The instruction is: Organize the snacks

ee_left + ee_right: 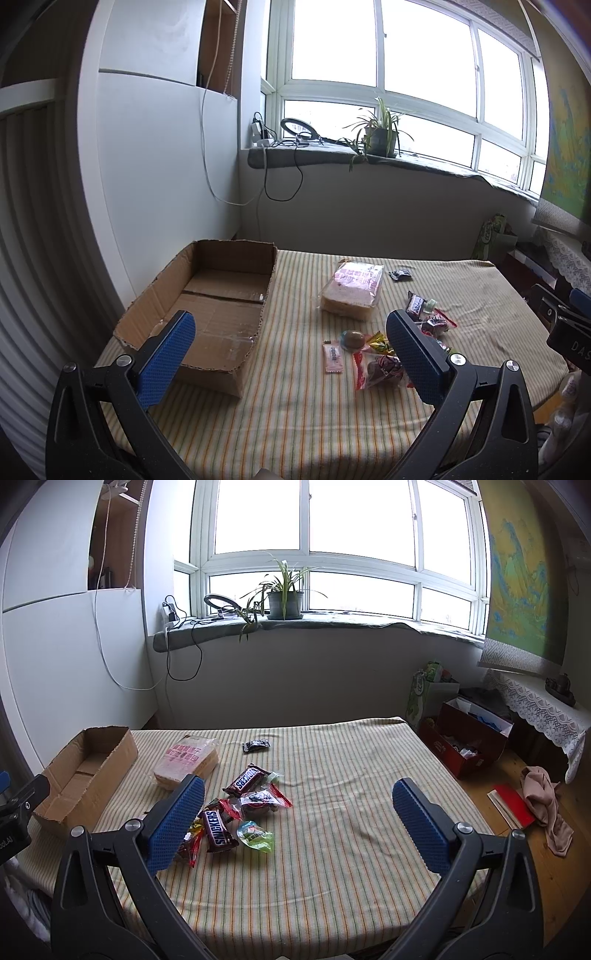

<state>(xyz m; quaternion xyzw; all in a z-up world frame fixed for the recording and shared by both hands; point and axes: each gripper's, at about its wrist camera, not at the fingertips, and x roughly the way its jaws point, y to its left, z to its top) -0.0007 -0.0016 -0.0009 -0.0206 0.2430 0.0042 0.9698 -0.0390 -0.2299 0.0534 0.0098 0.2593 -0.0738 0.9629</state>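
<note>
Hovering over the striped tablecloth (332, 849), left gripper (291, 350) & right gripper (299, 812) both spread wide, nothing between the blue pads. Cardboard box (207, 306) sits open at the table's left edge w/ no snacks inside; bread pack (352, 291) lies just right of it. Snickers bars (218, 830), red-wrapped sweets (264, 800) & a green packet (255, 835) are clustered mid-table, one small dark packet (255, 744) apart near the far edge

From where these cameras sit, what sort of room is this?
Probably a room in a home. A potted plant stands on the windowsill, a landscape scroll hangs on the wall, and snacks lie on a table under a striped cloth beside a cardboard box.
</note>
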